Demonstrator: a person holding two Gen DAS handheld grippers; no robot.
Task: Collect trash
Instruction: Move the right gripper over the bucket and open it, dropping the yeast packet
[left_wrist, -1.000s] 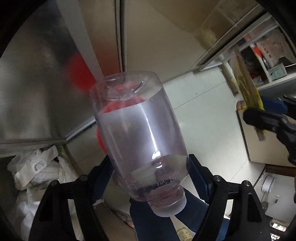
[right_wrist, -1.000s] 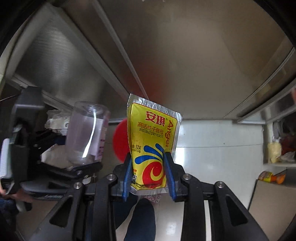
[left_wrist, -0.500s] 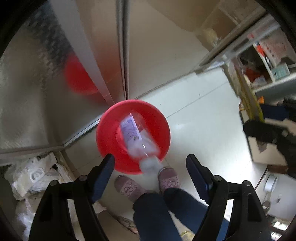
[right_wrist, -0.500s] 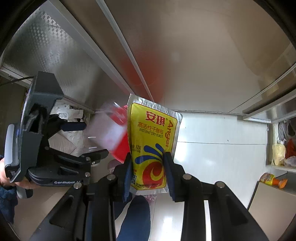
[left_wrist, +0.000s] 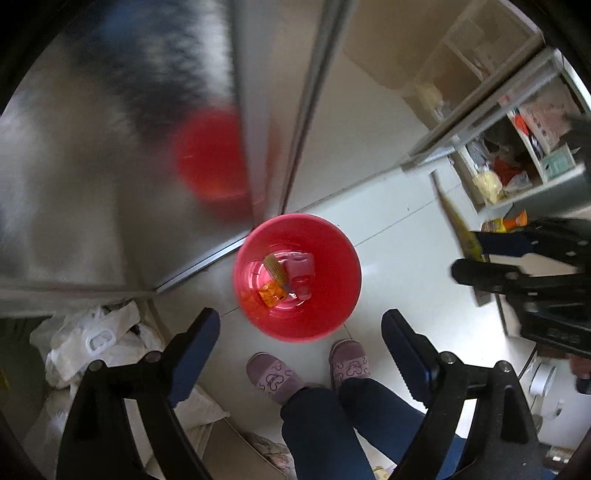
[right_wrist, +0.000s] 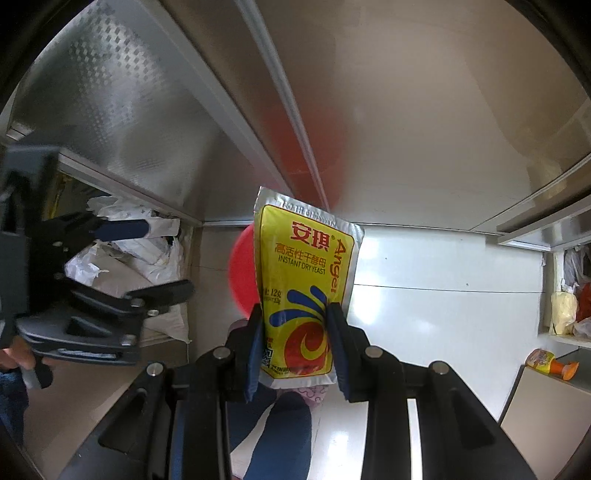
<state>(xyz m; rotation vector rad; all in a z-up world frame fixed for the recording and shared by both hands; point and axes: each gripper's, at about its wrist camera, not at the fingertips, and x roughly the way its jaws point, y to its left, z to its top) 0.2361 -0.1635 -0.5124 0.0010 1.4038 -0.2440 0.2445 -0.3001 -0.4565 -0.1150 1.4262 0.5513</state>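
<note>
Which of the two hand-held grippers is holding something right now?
The right hand-held gripper: its fingers clamp a yellow yeast packet. The left hand-held gripper is open and empty above the red bin.

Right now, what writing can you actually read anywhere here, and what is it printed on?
"安琪": yellow packet held in the right jaws.
"高活性干酵母": same packet.
"INSTANT DRY YEAST": same packet.
"Angel": down its right side.
"12g": lower left of the packet.
Fine print at the packet's bottom: too small to read.
Labels on the trash in the red bucket: too blurred to read.

Glossy red plastic bucket (left_wrist: 334, 295); shiny foil packet (right_wrist: 303, 280); brushed metal cabinet (right_wrist: 424, 110); smooth glossy tiled floor (left_wrist: 399, 236).
</note>
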